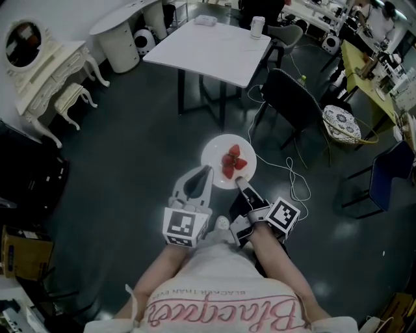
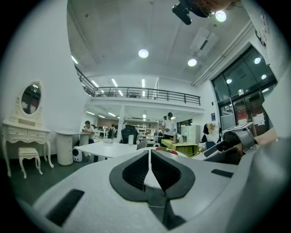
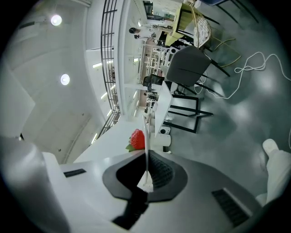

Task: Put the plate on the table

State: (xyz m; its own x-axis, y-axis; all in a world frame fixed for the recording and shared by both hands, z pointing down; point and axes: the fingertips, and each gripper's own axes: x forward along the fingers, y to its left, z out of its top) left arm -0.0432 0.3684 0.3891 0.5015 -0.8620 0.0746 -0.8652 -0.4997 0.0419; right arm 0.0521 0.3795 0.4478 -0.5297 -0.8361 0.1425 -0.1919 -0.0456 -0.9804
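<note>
A white plate (image 1: pixel 214 156) carrying several red strawberries (image 1: pixel 232 162) hangs over the dark floor, held from its near side by both grippers. The left gripper (image 1: pixel 207 170) is shut on the plate's near left rim, which shows as a thin white edge (image 2: pixel 151 179) between the pads. The right gripper (image 1: pixel 240 183) is shut on the near right rim, with the plate edge-on (image 3: pixel 146 136) and a strawberry (image 3: pixel 137 139) beyond the jaws. The white table (image 1: pixel 214 49) stands farther ahead, apart from the plate; it also shows in the left gripper view (image 2: pixel 113 149).
A can (image 1: pixel 257 26) and a small white object (image 1: pixel 205 20) sit on the table. A dark chair (image 1: pixel 292 97) stands right of it, with a white cable (image 1: pixel 296 177) on the floor. A cream vanity (image 1: pixel 45 71) and stool (image 1: pixel 70 96) stand at far left.
</note>
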